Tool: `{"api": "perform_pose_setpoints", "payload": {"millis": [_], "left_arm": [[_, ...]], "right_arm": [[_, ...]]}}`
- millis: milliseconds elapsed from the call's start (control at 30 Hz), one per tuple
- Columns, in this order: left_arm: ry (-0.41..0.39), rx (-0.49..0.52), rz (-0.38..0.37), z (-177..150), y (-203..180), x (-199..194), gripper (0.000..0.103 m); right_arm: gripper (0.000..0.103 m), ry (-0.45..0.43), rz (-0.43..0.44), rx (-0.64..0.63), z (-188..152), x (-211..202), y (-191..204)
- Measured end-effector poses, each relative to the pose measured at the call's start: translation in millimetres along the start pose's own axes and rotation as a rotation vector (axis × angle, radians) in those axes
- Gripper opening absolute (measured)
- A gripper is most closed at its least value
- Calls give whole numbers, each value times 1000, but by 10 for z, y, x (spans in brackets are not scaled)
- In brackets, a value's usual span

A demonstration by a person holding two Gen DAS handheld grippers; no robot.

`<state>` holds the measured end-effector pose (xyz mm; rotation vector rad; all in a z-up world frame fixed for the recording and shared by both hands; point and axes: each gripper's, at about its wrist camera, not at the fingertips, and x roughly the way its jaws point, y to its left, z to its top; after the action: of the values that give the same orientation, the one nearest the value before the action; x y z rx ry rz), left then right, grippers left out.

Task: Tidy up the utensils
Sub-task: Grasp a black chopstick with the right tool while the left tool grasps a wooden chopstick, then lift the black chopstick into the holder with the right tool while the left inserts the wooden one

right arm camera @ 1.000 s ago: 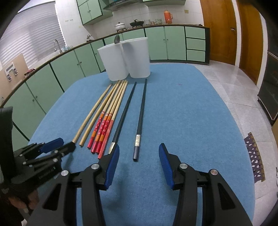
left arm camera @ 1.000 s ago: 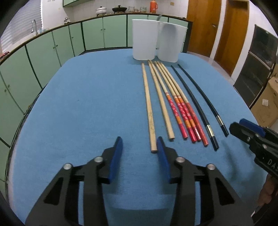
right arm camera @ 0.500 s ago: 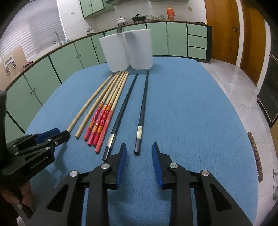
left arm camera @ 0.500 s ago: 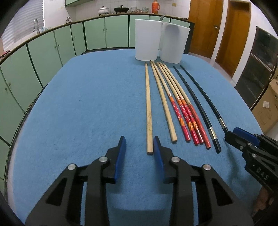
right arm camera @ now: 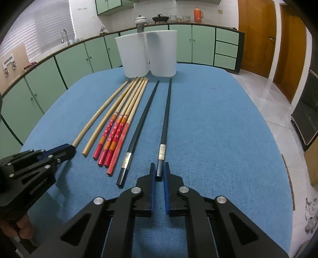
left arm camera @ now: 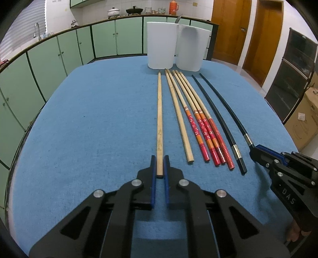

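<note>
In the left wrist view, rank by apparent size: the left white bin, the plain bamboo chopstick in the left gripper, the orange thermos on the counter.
1. plain bamboo chopstick, nearest, so unsure against the bin
2. left white bin
3. orange thermos, far off

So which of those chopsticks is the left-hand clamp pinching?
The plain bamboo chopstick at the far left of the row. The left gripper is shut on its near end, while the other plain chopstick lies untouched beside it.

Contents of the two white containers (left arm camera: 176,51) are hidden behind their opaque walls; only a grey utensil tip (right arm camera: 140,27) protrudes above the rims, type undeterminable. Print on the nearby plain chopstick (left arm camera: 159,123) is illegible.
</note>
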<state>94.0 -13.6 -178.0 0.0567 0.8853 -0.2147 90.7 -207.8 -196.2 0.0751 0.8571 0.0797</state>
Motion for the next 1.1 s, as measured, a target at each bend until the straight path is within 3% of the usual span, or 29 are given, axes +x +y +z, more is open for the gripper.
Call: {"api": "perform_pose_setpoints", "payload": {"millis": [233,733,1100], "left_arm": [[-43,26,0,130,-1,-252,6],[-293,56,-33,916,66,-1203,6],[-331,60,-88,1588,110,-1235,6]], "right_arm": [[7,-55,7,30,126,-280,-146],[7,-254,37,0,862,-1100,-363],[6,-242,99,-93,1551,-1140,-290]]}}
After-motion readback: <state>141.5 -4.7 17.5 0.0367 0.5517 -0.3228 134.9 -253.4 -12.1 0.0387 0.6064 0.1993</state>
